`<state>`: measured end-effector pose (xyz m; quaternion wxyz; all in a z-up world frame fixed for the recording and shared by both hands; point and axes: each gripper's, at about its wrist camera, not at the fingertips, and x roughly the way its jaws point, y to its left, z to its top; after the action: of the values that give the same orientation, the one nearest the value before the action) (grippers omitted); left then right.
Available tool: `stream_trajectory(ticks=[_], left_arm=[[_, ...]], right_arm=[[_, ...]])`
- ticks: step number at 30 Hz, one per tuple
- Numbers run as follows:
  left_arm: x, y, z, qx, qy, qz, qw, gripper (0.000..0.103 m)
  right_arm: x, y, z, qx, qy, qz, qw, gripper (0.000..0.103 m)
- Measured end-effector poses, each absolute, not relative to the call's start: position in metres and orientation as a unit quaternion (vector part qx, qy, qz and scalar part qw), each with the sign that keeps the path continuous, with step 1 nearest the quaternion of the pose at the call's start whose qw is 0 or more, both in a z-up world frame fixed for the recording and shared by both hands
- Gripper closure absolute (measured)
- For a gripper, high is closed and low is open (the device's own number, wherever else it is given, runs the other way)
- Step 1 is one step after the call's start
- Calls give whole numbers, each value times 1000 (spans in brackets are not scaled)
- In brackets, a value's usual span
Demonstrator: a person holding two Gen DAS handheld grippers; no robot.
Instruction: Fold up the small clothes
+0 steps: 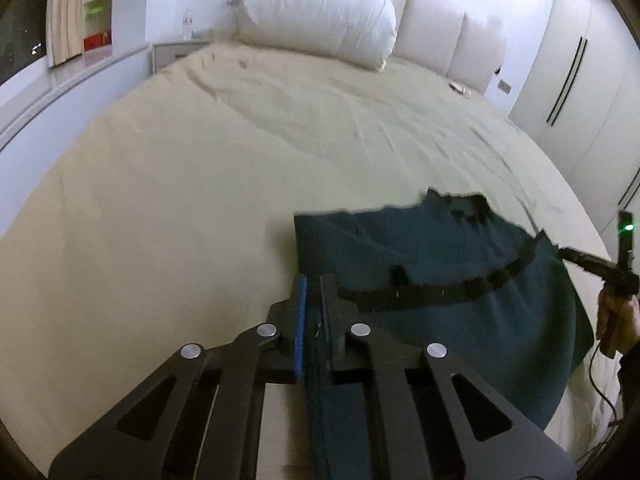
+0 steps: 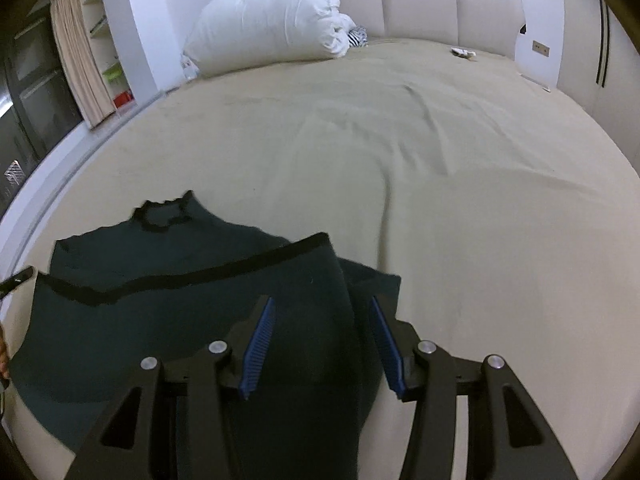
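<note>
- The bed (image 2: 460, 200) carries the dark green garment (image 2: 168, 300) at its near edge, neckline toward the headboard, black hem band folded up across the body
- The left gripper (image 1: 313, 300) has its jaws closed on the garment's left hem corner; the right gripper (image 2: 322, 322) stands wide, astride the opposite corner, cloth between the jaws
- Only the left wrist view shows the pinch; only the right shows the collar clearly
</note>
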<state>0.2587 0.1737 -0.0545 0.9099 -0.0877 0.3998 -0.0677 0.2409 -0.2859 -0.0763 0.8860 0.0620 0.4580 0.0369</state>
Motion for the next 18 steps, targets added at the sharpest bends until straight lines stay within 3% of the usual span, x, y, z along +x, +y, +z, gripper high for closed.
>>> stream_trajectory(ticks=[1, 2, 4, 11, 13, 14, 15, 16, 17, 18], left_arm=[[259, 176, -52, -93, 396, -68, 911, 98], [259, 178, -51, -96, 396, -71, 910, 98], [259, 181, -50, -97, 399, -72, 909, 99], [254, 197, -52, -134, 411, -92, 897, 96], [256, 196, -58, -136, 432, -106, 885, 84], [257, 195, -61, -135, 441, -115, 880, 70], [257, 192, -64, -134, 446, -125, 876, 41], [256, 189, -66, -132, 449, -129, 874, 27], [256, 186, -67, -126, 449, -125, 876, 16], [257, 184, -69, -117, 450, -115, 878, 16]], right_arm=[[244, -286, -79, 65, 467, 35, 881, 54], [248, -288, -85, 73, 478, 40, 874, 72], [247, -289, -87, 79, 483, 37, 871, 90], [231, -296, -79, 96, 456, 42, 884, 95], [228, -298, -77, 108, 448, 49, 886, 95], [226, -298, -76, 112, 446, 52, 887, 95], [227, -296, -77, 113, 444, 52, 887, 95], [226, -296, -77, 114, 443, 53, 888, 95], [225, -296, -78, 116, 443, 54, 888, 95], [226, -295, -78, 117, 443, 54, 887, 95]])
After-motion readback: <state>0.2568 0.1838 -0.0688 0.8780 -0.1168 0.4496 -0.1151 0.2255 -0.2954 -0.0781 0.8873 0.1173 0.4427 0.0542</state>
